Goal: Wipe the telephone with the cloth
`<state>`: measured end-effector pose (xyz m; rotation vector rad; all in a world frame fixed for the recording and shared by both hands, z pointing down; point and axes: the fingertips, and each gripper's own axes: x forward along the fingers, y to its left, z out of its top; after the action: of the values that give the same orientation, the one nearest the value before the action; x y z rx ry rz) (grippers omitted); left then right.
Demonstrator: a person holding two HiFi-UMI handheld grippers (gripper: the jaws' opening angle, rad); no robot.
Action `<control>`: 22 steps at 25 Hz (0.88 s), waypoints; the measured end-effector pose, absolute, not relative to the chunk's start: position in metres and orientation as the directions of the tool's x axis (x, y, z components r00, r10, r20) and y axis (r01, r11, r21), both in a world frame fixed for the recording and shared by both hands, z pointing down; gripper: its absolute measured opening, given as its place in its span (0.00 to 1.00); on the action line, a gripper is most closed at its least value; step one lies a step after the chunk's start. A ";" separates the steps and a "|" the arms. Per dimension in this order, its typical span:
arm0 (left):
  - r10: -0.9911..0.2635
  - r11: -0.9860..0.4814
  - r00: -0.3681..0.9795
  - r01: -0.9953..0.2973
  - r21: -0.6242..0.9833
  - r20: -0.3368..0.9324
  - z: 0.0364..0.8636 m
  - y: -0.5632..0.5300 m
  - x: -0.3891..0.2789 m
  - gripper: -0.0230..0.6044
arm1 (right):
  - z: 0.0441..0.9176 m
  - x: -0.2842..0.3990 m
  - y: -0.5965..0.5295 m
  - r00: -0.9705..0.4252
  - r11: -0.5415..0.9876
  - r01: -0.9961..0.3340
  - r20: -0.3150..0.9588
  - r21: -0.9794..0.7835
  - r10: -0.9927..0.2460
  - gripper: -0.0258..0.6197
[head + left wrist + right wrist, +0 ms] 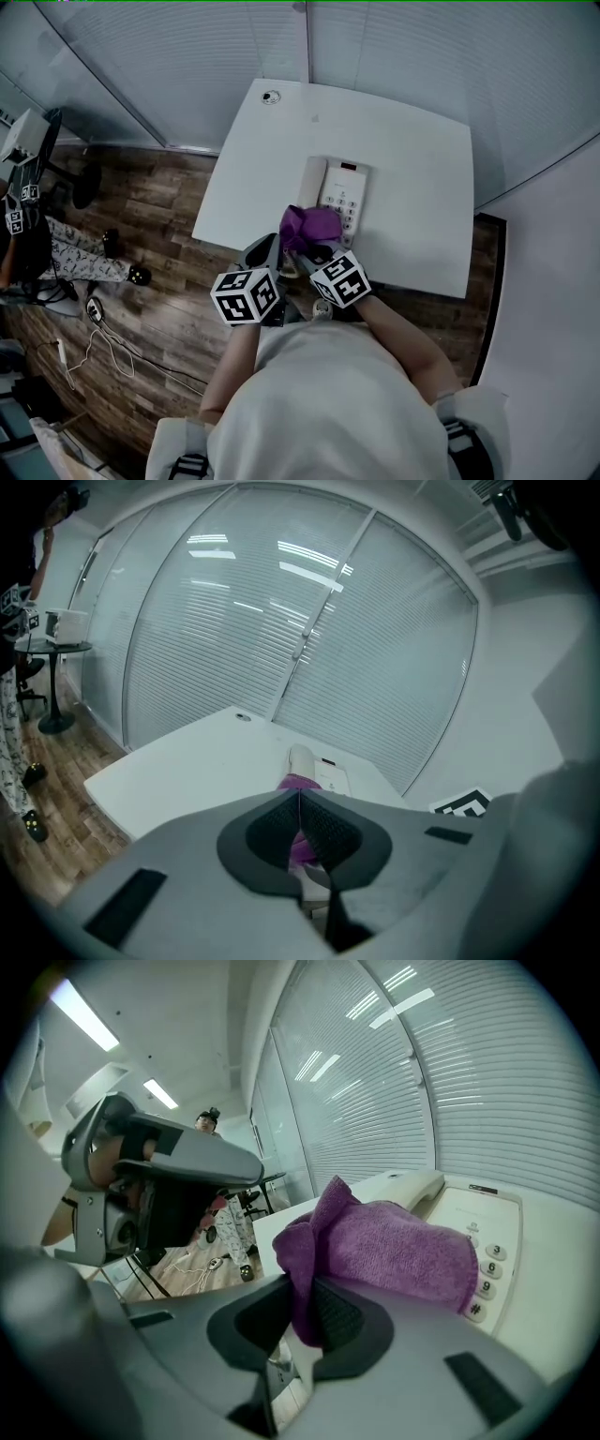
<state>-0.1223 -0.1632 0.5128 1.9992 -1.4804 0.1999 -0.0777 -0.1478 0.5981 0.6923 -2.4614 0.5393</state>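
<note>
Right gripper (302,1314), jaws pinching the purple cloth (394,1246); the cloth is draped over the near end of the telephone (345,190), hiding some of its keys. Left gripper (299,810), jaws pressed together, near-left of the telephone. Telephone on white table (422,169); blinds (281,621) beyond.

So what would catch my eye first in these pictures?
The purple cloth stands out, draped over the near end of the white telephone on the white table. The right gripper has its jaws clamped on the cloth's edge, while the left gripper beside it is shut and empty.
</note>
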 end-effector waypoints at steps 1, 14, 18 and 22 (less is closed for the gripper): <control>-0.808 -0.163 0.353 -0.904 0.396 0.472 0.512 -0.164 -0.123 0.07 | 0.595 -0.077 -0.148 -0.738 0.789 -0.568 0.568 -0.232 -0.364 0.13; -0.802 -0.191 0.369 -0.904 0.383 0.470 0.510 -0.178 -0.120 0.07 | 0.525 -0.044 -0.153 -0.750 0.764 -0.618 0.432 -0.186 -0.501 0.13; -0.792 -0.226 0.393 -0.900 0.373 0.467 0.509 -0.187 -0.112 0.07 | 0.507 -0.025 -0.159 -0.726 0.730 -0.659 0.403 -0.179 -0.557 0.13; -0.775 -0.243 0.407 -0.898 0.366 0.484 0.515 -0.196 -0.106 0.07 | 0.493 -0.008 -0.166 -0.690 0.680 -0.710 0.373 -0.182 -0.621 0.13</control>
<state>-0.1064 -0.1958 0.5147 2.0712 -1.4178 0.2688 -0.0082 -0.1660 0.4926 1.0602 -2.6139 0.4557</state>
